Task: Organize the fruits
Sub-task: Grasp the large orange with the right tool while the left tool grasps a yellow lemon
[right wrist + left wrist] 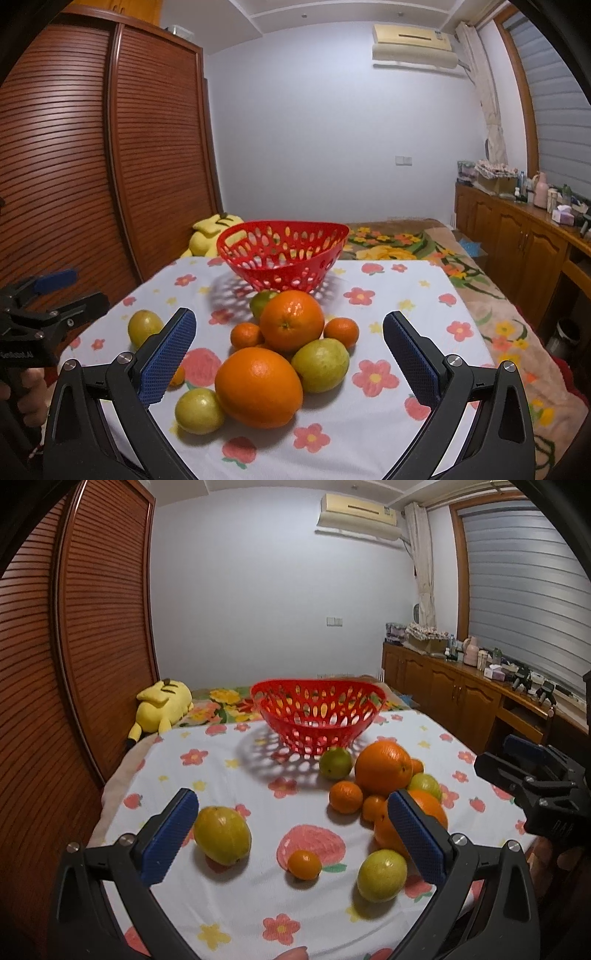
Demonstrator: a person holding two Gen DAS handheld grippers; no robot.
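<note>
An empty red perforated basket (317, 716) (282, 254) stands at the far end of the flowered cloth. Several oranges, mandarins and yellow-green fruits lie loose in front of it. My left gripper (291, 834) is open above the cloth, with a yellow-green fruit (222, 834) by its left finger and a small mandarin (304, 864) between the fingers. My right gripper (290, 354) is open, with a big orange (258, 387), a second orange (291, 319) and a green fruit (320, 364) between its fingers. Each gripper shows at the edge of the other's view.
The cloth-covered table (236, 771) stands before a bed with a flowered blanket (406, 243) and a yellow plush toy (162, 705). A slatted wooden wardrobe (74, 646) is on the left and a wooden sideboard (461, 694) with clutter on the right.
</note>
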